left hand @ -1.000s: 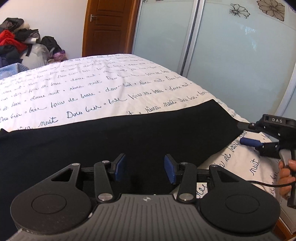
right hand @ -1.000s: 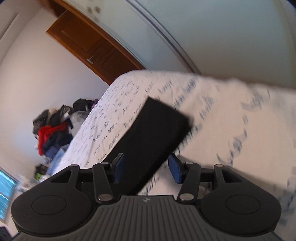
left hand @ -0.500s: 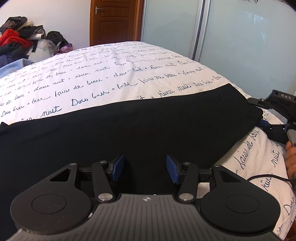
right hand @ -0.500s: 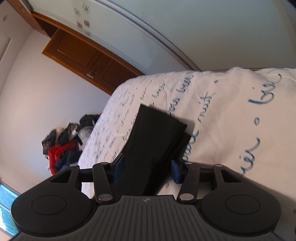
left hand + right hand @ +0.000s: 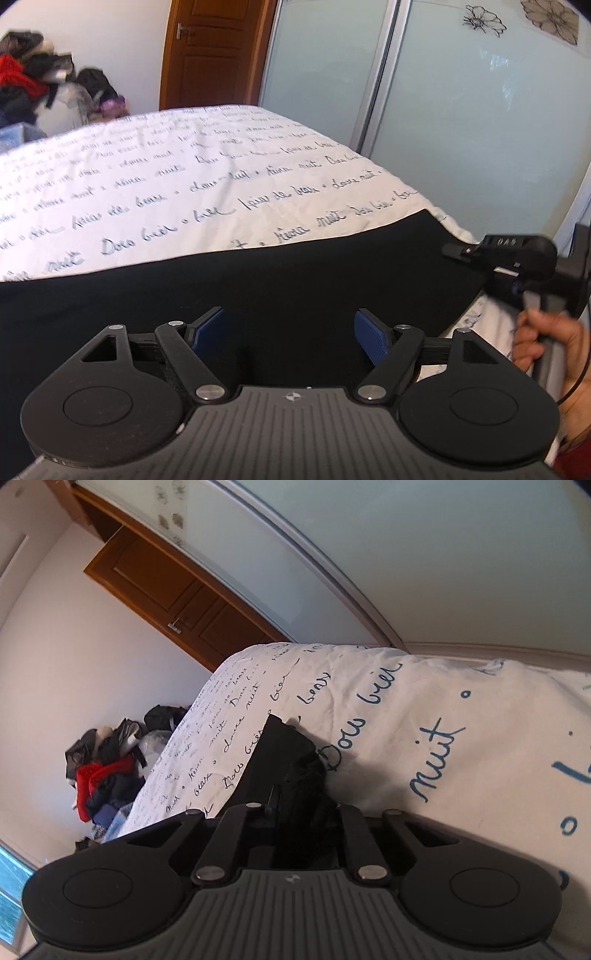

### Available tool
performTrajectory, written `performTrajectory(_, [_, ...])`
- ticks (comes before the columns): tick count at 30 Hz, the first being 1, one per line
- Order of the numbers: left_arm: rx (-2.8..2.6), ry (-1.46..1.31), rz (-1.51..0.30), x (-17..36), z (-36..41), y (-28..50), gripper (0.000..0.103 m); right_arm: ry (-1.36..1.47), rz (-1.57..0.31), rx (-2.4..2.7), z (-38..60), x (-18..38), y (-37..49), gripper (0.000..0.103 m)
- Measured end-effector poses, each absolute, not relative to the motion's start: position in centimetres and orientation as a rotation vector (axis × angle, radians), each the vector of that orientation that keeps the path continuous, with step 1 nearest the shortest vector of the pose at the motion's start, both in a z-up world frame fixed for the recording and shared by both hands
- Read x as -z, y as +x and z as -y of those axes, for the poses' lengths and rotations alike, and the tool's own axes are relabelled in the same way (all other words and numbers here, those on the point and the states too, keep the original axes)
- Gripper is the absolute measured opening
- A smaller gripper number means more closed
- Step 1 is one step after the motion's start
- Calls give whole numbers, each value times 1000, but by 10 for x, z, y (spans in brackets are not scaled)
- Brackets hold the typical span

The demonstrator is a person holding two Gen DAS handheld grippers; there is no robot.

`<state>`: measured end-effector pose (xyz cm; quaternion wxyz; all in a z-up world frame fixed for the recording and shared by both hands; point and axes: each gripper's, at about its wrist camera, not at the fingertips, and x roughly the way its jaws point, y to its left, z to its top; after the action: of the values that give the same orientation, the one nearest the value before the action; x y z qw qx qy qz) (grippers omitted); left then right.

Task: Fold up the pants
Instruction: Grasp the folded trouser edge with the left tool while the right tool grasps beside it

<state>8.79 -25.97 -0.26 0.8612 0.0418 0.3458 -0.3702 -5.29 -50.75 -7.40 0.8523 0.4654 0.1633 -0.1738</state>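
The black pants (image 5: pixel 258 288) are lying flat across the near part of the bed (image 5: pixel 207 177), stretched crosswise over the white, script-printed bedsheet (image 5: pixel 424 716), with one end reaching the bed's right-hand edge.

Left tongs (image 5: pixel 291 332): the jaws are opening and are standing wide, blue pads apart, hovering above the middle of the cloth. Nothing is pinched between them; the fabric is merely passing below.

Right tongs (image 5: pixel 295 801): the jaws are closing and appear all but together on the end of the pants at the bed's edge, where the cloth is bunching into a small dark ridge just ahead of them. The left wrist view is showing the same tool at that corner, with a person's hand (image 5: pixel 543 339) gripping its handle.

Handling judgement: the cloth is reading as light, limp and matte, lying smooth with few wrinkles, so it is likely draping and sagging wherever it is unsupported. It is not fragile, and slipping seems a small risk given the ribbed pads. A single-point hold is likely letting the rest trail and crease. The sounder holds are at the hems or the waistband, at the corners, taking all layers together. The left tongs are best taking the near edge or corner matching the right one, so that the fold lifts evenly.
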Motion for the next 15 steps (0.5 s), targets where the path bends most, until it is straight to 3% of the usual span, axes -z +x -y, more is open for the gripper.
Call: performTrajectory(15, [925, -543, -1046, 25, 253, 152, 83, 23, -431, 286, 368, 16, -12, 10])
